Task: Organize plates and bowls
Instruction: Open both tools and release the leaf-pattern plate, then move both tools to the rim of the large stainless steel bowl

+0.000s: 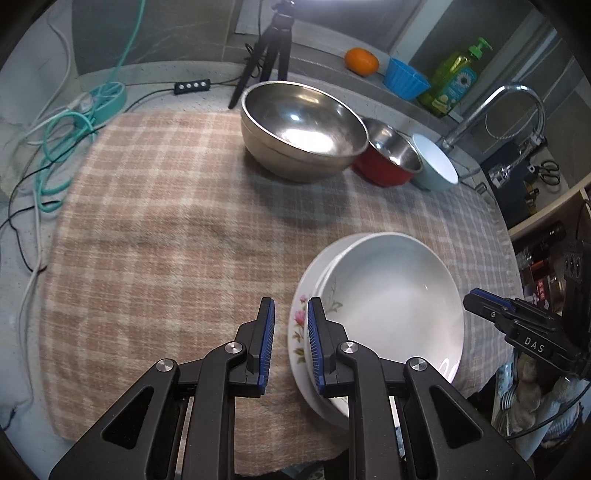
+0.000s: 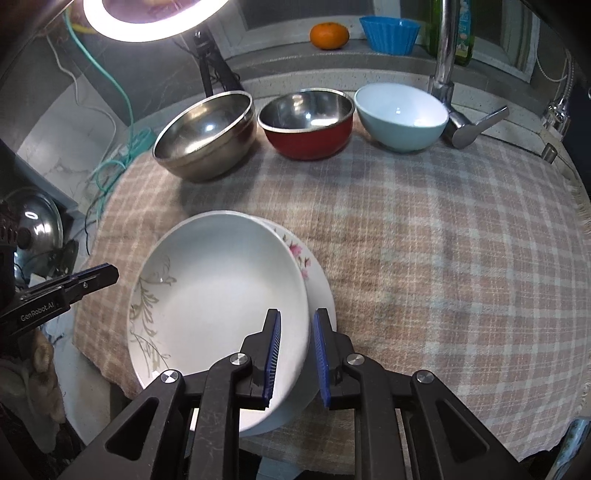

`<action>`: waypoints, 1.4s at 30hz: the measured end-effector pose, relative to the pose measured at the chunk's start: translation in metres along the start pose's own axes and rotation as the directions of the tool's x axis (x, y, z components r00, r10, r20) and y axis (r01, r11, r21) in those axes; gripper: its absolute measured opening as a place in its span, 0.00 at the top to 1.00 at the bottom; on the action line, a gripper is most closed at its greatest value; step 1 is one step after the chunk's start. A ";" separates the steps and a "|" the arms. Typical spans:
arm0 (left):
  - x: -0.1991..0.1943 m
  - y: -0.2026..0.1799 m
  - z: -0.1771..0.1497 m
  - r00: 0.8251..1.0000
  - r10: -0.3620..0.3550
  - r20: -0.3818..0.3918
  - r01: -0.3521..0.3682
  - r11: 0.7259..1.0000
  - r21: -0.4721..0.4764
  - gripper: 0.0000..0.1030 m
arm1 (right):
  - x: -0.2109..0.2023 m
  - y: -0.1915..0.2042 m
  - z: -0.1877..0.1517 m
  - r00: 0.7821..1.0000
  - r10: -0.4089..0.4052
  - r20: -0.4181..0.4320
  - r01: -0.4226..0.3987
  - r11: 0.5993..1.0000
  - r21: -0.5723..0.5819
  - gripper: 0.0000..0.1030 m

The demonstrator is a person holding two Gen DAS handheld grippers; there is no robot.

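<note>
The right wrist view shows the three bowls in a row along the far edge of the table point(image 2: 461, 258): a large steel bowl point(image 2: 207, 136), a red bowl with a steel inside point(image 2: 306, 123) and a pale blue bowl point(image 2: 402, 116), each just beside the next. It also shows a lit ring lamp point(image 2: 151, 22) overhead and a faucet point(image 2: 445, 55) behind the blue bowl. The left wrist view shows instead a black tripod point(image 1: 271, 55) behind the steel bowl, a tangle of teal cable point(image 1: 62, 147) off the table's left edge, and a green soap bottle point(image 1: 456, 79) beside a blue ribbed cup point(image 1: 404, 79) and an orange point(image 1: 362, 61) on the ledge.

The stack of white plates point(image 2: 221, 295) lies on the checked cloth at the table's near edge, a deep plate with a grey sprig on top, a flowered plate under it. The right gripper point(image 2: 295, 350) has its fingers nearly together, set either side of the top plate's rim; whether the pads press it I cannot tell. The left gripper point(image 1: 290, 343) hangs at the stack's opposite rim, fingers narrowed, with nothing visibly between them.
</note>
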State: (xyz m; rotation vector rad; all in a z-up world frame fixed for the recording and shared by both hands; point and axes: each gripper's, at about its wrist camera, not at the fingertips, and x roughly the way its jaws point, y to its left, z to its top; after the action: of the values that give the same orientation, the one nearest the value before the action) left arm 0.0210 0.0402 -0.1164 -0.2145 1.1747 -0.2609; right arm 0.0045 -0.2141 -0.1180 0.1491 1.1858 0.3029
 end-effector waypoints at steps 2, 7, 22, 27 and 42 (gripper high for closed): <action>-0.002 0.004 0.004 1.000 0.003 0.011 -0.003 1.000 -0.007 0.84 | -0.003 0.000 0.003 1.000 0.007 0.013 -0.007 1.000 0.008 0.83; -0.008 0.007 0.012 0.999 0.021 0.038 -0.021 1.000 -0.003 0.84 | -0.007 0.005 0.009 0.999 0.009 0.040 -0.010 1.000 0.019 0.77; -0.015 0.011 0.031 0.994 0.068 0.083 -0.073 0.996 0.052 0.79 | -0.015 0.026 0.030 0.991 -0.049 0.128 0.050 0.999 0.002 0.65; -0.015 0.016 0.039 0.994 0.075 0.085 -0.081 0.995 0.064 0.79 | -0.014 0.035 0.038 0.989 -0.038 0.142 0.040 0.999 -0.007 0.64; -0.014 0.046 0.084 0.992 0.049 0.114 -0.054 0.998 0.038 0.64 | 0.008 0.058 0.081 0.990 0.028 0.135 -0.028 1.000 -0.003 0.52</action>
State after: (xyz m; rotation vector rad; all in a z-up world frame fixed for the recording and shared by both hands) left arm 0.0982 0.0903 -0.0867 -0.1602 1.0605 -0.2246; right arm 0.0732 -0.1535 -0.0789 0.1831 1.0503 0.3132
